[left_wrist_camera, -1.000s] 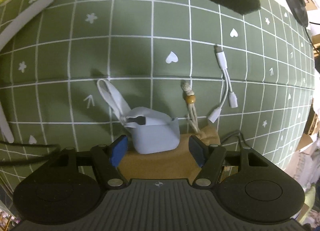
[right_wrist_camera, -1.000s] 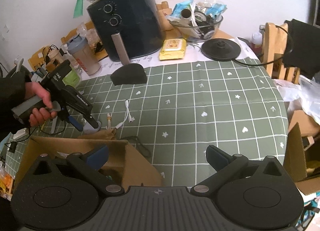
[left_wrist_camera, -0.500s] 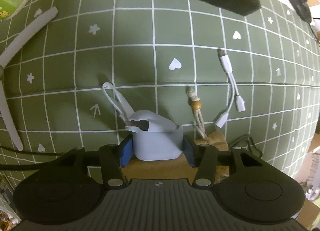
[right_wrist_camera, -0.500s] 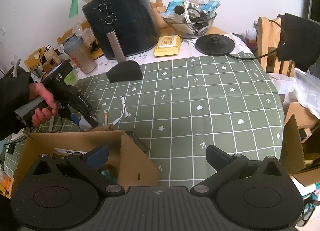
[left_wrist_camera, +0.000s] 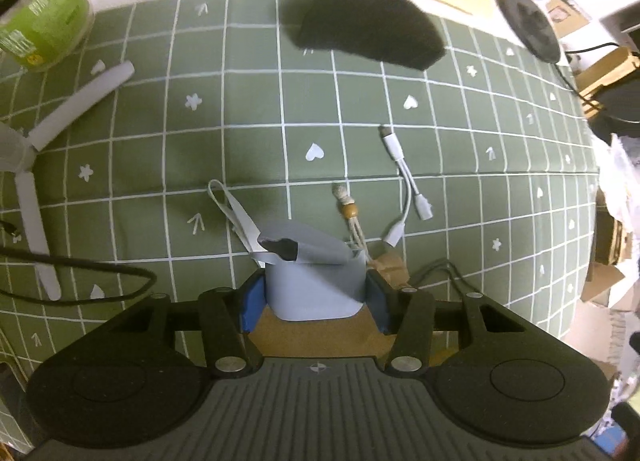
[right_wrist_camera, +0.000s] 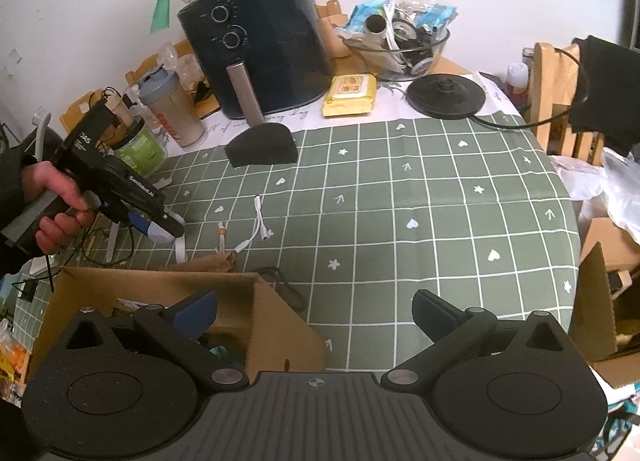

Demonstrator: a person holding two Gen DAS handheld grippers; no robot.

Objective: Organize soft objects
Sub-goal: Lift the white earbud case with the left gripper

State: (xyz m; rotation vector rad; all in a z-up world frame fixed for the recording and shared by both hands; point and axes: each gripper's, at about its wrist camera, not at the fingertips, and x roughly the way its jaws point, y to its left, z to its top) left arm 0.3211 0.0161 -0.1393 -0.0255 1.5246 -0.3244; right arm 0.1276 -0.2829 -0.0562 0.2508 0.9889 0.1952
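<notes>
The pale blue silicone case (left_wrist_camera: 316,289) sits squeezed between both blue pads of the left gripper (left_wrist_camera: 315,299), clear above the green checked tablecloth (left_wrist_camera: 240,109). The right gripper (right_wrist_camera: 314,311) hangs wide open, empty, beside the cardboard box (right_wrist_camera: 256,313).

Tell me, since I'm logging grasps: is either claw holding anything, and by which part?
The left claw grips the pale blue-grey soft silicone case by its two sides. The right claw holds nothing.

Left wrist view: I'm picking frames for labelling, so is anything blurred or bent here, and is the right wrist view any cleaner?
Left wrist view: grid lines of the tablecloth bow outward, the top edge smears, the grey pouch stays sharp. Right wrist view: sharper and brighter, same fisheye curve.
</notes>
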